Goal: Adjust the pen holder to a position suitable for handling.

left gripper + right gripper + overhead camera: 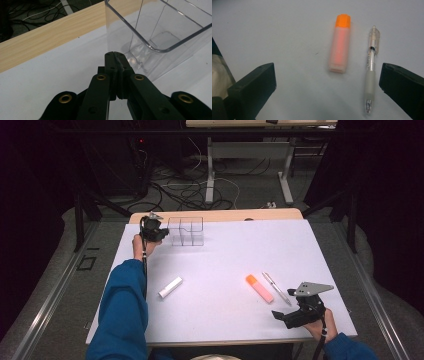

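A clear plastic organizer box (186,231) with several compartments stands at the back left of the white table (225,255). My left gripper (161,234) is shut, its tips (114,53) resting at the lower near corner of the clear box (162,35) with nothing visibly between them. An orange-capped pink highlighter (260,288) and a clear pen (276,289) lie side by side at the front right. My right gripper (284,303) hovers just in front of them, open; in its own view the highlighter (339,51) and pen (371,67) lie between and beyond the right gripper (325,82).
A small white stick-shaped object (170,287) lies left of centre on the table. The wooden table edge (37,40) runs behind the box. Cables and desk legs (210,170) sit on the floor beyond. A blue sleeve (122,315) comes in at the lower left.
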{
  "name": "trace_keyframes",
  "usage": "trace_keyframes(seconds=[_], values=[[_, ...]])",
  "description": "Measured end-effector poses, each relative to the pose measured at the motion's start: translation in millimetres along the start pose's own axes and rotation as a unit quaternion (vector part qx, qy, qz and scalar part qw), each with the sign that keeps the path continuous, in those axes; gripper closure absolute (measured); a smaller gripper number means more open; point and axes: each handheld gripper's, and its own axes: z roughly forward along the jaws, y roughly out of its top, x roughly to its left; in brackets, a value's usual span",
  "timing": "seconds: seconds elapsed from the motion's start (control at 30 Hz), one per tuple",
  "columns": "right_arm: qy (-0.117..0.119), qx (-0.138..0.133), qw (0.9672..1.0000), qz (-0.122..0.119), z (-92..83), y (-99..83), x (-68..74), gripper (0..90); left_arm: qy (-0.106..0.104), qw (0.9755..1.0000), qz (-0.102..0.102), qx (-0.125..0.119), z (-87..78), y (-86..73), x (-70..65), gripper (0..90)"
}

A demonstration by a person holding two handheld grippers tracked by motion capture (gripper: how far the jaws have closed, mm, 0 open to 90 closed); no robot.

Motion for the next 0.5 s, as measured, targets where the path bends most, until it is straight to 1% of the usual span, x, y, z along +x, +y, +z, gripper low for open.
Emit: trace_keyframes(seconds=[0.07,0.1,0.17,0.2,0.23,0.27,0.37,0.4,0.47,0.5], values=[[0.002,0.0,1.0,0.001,0.0,-0.1,0.2,0.5,-0.001,1.0,0.001,0.002,0.6,0.9,-1.9,89.9],[0.002,0.0,1.0,0.001,0.0,0.0,0.2,0.5,-0.006,0.9999,0.005,0.01,-0.5,2.0,-1.8,89.9],[0.0,0.0,1.0,0.001,0.2,0.0,0.2,0.5,-0.004,1.0,0.001,-0.001,1.8,1.9,-4.3,89.9],[0.0,0.0,1.0,0.001,0.2,0.1,0.2,0.5,-0.009,0.9999,0.006,0.007,1.1,3.0,-4.4,89.9],[0.001,0.006,1.0,-0.001,-0.4,0.4,0.0,0.5,-0.006,1.0,0.006,0.0,2.5,2.9,-5.5,89.9],[0.002,0.006,1.0,0.001,-0.2,0.4,0.1,0.5,-0.01,0.9999,0.008,0.005,2.2,3.6,-6.2,89.9],[0.002,0.007,1.0,0.001,-0.2,0.4,0.1,0.5,-0.009,0.9999,0.013,0.001,4.1,4.9,-9.7,89.9],[0.002,0.007,1.0,0.001,-0.2,0.4,0.1,0.6,-0.012,0.9998,0.014,0.005,3.9,5.6,-10.4,89.9],[0.002,0.007,1.0,0.001,0.0,0.4,-0.1,0.6,-0.013,0.9998,0.015,0.0,5.6,6.2,-12.9,89.8],[0.002,0.007,1.0,0.0,0.0,0.4,-0.1,0.6,-0.014,0.9998,0.015,0.002,5.8,6.7,-13.8,89.9]])
